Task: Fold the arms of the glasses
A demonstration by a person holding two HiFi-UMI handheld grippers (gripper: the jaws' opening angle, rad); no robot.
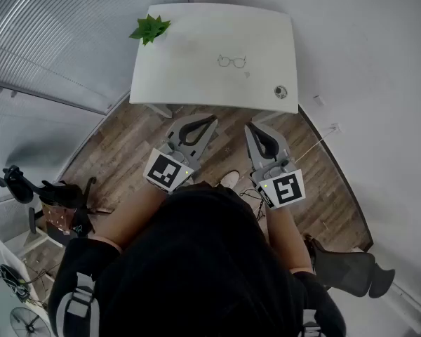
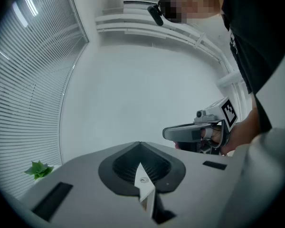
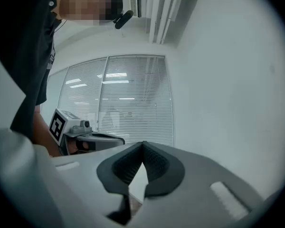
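Note:
A pair of thin wire-rimmed glasses lies on the white table, a little right of its middle; the arms are too small to make out. I hold both grippers level over the wooden floor, short of the table's near edge and well apart from the glasses. My left gripper has its jaws shut with nothing in them, and so does my right gripper. The left gripper view shows its closed jaw tips and the right gripper beside it. The right gripper view shows its closed tips against a bare wall.
A small green plant stands at the table's far left corner and shows in the left gripper view as the plant. A small round object sits near the table's front right edge. Window blinds run along the left.

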